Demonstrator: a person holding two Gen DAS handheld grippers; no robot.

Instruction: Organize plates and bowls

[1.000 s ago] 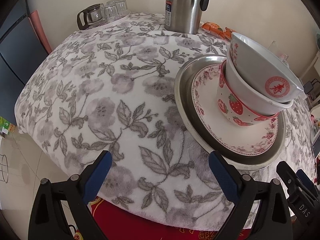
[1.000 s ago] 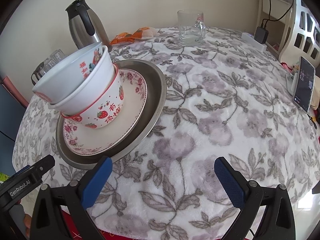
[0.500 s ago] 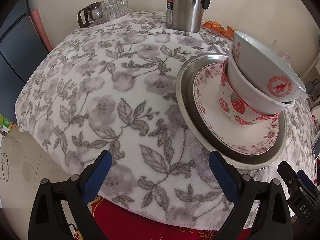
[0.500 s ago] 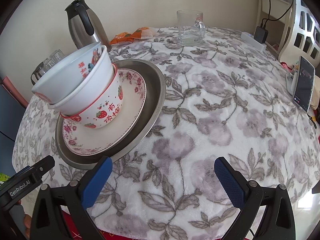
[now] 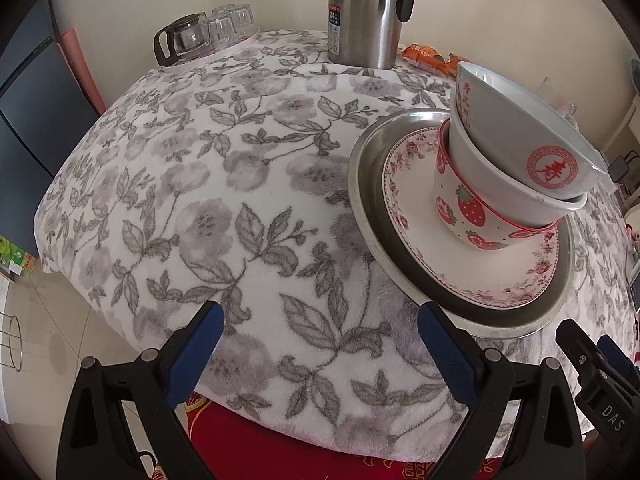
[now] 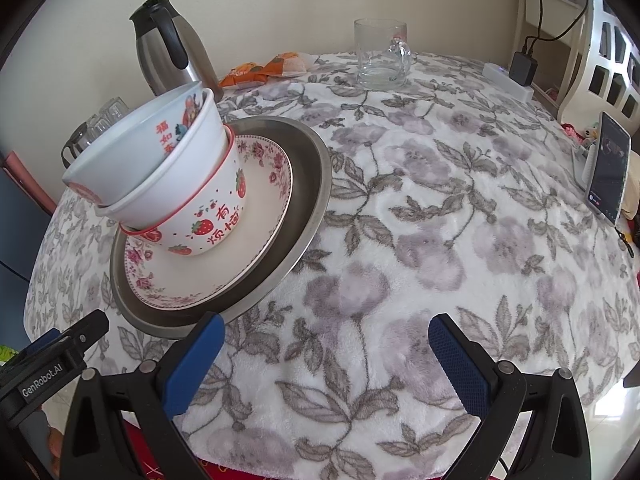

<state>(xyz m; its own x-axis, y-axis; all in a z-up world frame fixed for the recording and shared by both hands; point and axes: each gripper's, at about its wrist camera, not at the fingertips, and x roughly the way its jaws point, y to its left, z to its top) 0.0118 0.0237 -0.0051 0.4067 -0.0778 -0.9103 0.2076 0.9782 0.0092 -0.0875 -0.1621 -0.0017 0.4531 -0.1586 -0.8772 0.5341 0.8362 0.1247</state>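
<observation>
Dishes sit in one stack at right of the left wrist view: steel tray [image 5: 362,184] at the bottom, floral plate [image 5: 404,216] on it, strawberry bowl [image 5: 460,208] on the plate, two white bowls [image 5: 520,152] nested inside and leaning. We judge largest-at-bottom was chosen for stability; the lean suggests the nested bowls do not seat flush.

Left claw [image 5: 316,344] is spread wide and holds nothing, low centre of its frame over the bench [image 5: 240,184] edge, its right finger just beside the tray rim. Right claw [image 6: 326,348] is likewise wide apart and empty, low centre, stack [image 6: 172,184] at its left.

Kettle [image 5: 364,12] and glass mug [image 6: 380,54] stand well apart at the top.

We judge stacking looks complete; the tilt could let the top bowls slide.
</observation>
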